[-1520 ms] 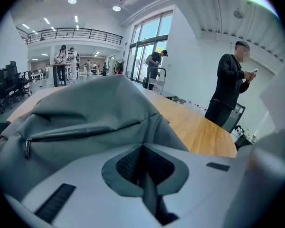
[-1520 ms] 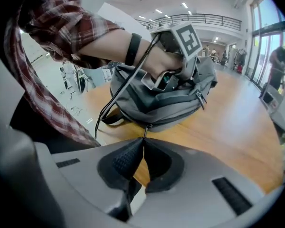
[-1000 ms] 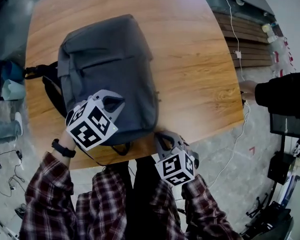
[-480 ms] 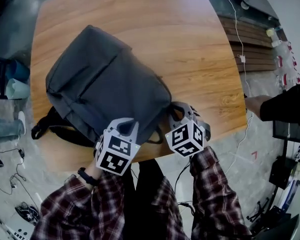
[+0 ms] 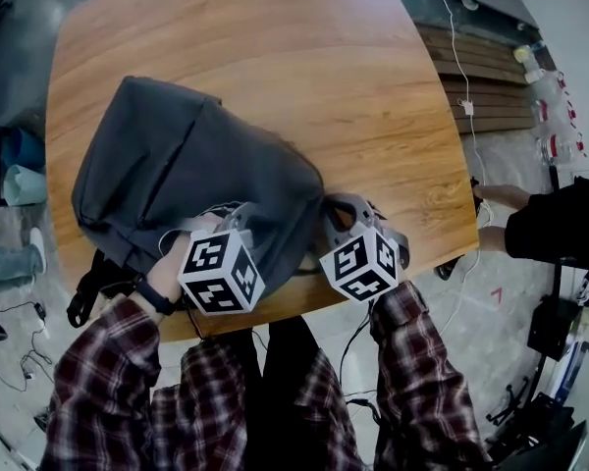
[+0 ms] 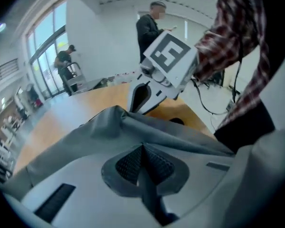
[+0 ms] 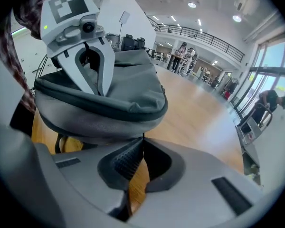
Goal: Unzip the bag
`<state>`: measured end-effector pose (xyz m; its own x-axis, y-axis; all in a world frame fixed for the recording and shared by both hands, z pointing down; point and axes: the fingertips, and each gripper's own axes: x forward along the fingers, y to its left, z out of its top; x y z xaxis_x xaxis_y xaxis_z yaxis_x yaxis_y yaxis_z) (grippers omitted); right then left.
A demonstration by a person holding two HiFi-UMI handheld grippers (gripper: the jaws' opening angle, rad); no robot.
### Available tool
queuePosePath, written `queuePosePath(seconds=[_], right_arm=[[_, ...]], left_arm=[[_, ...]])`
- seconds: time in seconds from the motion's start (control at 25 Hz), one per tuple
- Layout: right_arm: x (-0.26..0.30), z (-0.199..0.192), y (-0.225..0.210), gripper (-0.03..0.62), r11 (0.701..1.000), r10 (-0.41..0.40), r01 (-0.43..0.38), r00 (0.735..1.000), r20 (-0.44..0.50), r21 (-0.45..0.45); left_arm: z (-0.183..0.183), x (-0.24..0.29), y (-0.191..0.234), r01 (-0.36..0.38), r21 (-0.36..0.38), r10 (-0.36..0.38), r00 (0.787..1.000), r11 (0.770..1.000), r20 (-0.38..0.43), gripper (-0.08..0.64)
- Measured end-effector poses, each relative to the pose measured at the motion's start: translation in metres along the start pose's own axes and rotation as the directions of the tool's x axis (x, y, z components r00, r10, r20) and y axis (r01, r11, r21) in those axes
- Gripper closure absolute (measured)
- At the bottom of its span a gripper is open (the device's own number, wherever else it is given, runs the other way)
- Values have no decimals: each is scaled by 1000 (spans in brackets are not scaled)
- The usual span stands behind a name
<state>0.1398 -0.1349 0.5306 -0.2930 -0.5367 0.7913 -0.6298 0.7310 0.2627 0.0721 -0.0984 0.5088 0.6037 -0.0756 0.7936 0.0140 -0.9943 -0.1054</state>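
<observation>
A grey backpack (image 5: 196, 175) lies slantwise on the wooden table (image 5: 373, 86), its black straps (image 5: 93, 283) hanging over the near edge. My left gripper (image 5: 238, 209) is shut, its tips pressed onto the bag's near end. In the left gripper view the jaws (image 6: 142, 146) meet against a raised fold of grey fabric (image 6: 116, 115). My right gripper (image 5: 327, 204) is shut at the bag's near right corner. In its own view the tips (image 7: 143, 139) touch the underside of the bag (image 7: 123, 94), just below the dark zipper band (image 7: 99, 109). Nothing shows between either pair of pads.
The table's near edge runs just under both grippers. A person's hand (image 5: 496, 196) and dark sleeve reach in at the right edge. A white cable (image 5: 468, 106) hangs down past the table's right side. Other people stand far off in the hall.
The backpack has swung round, its top going left and its near end going right. My left gripper shifted right along the bag's near end; my right gripper rose from below the table edge to the corner.
</observation>
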Motion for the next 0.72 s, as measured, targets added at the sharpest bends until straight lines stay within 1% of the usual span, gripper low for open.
queuePosePath(seconds=[0.04, 0.08, 0.12, 0.16, 0.24, 0.32, 0.4, 0.52, 0.72], right_arm=[[1, -1, 2, 577, 1000, 3, -3, 1000, -2, 8], [1, -2, 4, 577, 1000, 5, -5, 1000, -3, 20], [0, -2, 5, 577, 999, 6, -6, 1000, -2, 35], [-1, -3, 7, 577, 998, 6, -6, 1000, -2, 55], [-5, -6, 11, 577, 994, 6, -5, 1000, -5, 109], [-10, -10, 17, 577, 986, 6, -4, 1000, -10, 168], [-15, -15, 25, 577, 976, 7, -4, 1000, -14, 218], [-25, -24, 36, 577, 956, 8, -4, 1000, -12, 295], [-41, -35, 63, 577, 912, 21, -21, 1000, 4, 410]], left_arm=[[-3, 4, 0, 17, 50, -17, 1000, 999, -7, 551], [-6, 9, 0, 32, 74, -31, 999, 997, -11, 551], [-8, 12, 2, 46, 73, -45, 999, 996, -9, 551], [-10, 15, 4, 58, 51, -58, 998, 997, -1, 551], [-12, 18, 11, 70, -20, -69, 997, 997, 30, 551], [-13, 20, 19, 58, -84, -54, 997, 995, 52, 551], [-12, 23, 25, 42, -127, -35, 998, 991, 55, 551], [-9, 28, 31, 30, -149, -24, 999, 988, 48, 551], [-4, 38, 39, 6, -145, -2, 1000, 989, 28, 551]])
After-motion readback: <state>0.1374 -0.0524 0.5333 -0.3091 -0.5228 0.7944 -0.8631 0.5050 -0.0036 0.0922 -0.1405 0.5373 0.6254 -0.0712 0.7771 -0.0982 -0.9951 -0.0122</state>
